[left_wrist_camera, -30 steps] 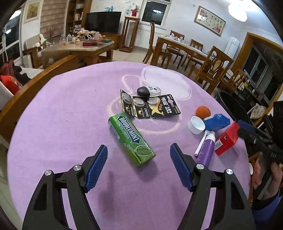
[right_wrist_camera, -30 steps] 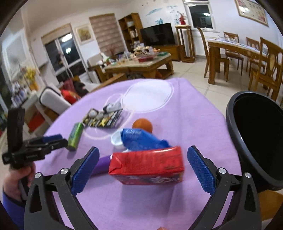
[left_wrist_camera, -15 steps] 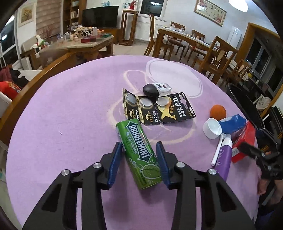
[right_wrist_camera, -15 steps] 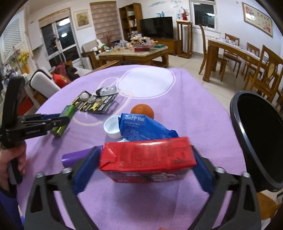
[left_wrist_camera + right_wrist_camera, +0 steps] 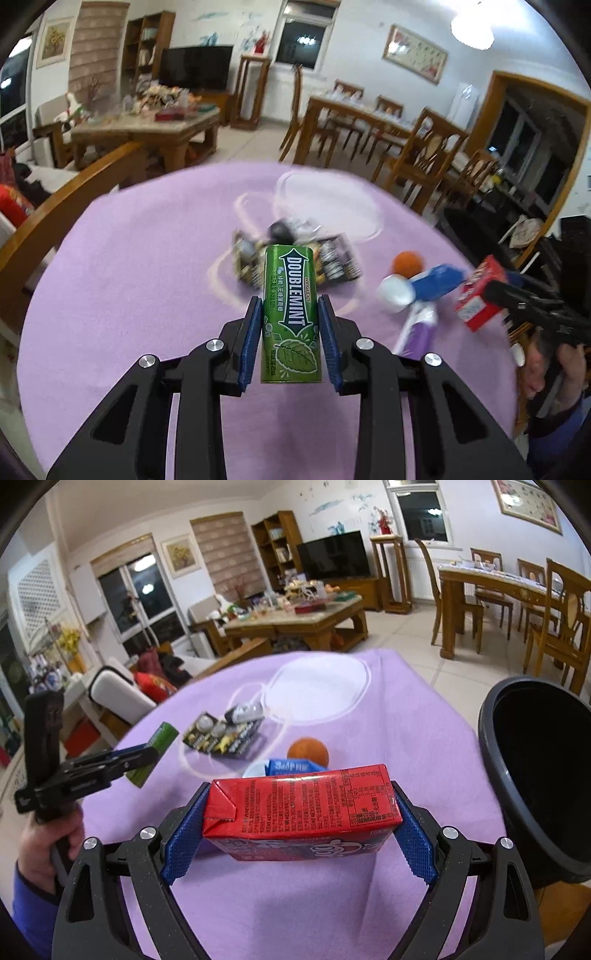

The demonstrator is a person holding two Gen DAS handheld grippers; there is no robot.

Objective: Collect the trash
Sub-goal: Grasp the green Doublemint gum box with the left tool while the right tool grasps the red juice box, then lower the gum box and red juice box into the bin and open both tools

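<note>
Left wrist view: the left claw [image 5: 290, 332] has its blue pads pressed against the two long sides of a green rectangular Doublemint gum pack [image 5: 290, 314], and its jaws are closing on it. The pack points away from the camera, lifted above the round surface covered in purple cloth [image 5: 129, 277]. Just beyond the pack lie black battery blister cards [image 5: 336, 264], blurred. To the right of the pack sit a small orange ball [image 5: 407, 263], a white round cap [image 5: 395, 290], a blue crumpled wrapper [image 5: 437, 280] and a purple tube [image 5: 419, 332]. Further right of the pack, the right claw [image 5: 491, 291] carries a red drink carton [image 5: 478, 293].

Right wrist view: the right claw [image 5: 299, 823] grips the red drink carton [image 5: 301, 808] by its two ends, jaws wide, the carton lying crosswise above the purple cloth [image 5: 406, 738]. Just behind the carton are the blue wrapper [image 5: 291, 766] and the orange ball [image 5: 307, 750]. A black round bin [image 5: 495, 775] stands right of the carton, beside the surface's edge. Left of the carton, a hand [image 5: 48, 845] holds the left claw [image 5: 147, 755], which clamps the green pack [image 5: 153, 755] tilted in the air. Beyond the carton lie the battery cards [image 5: 221, 736].
</note>
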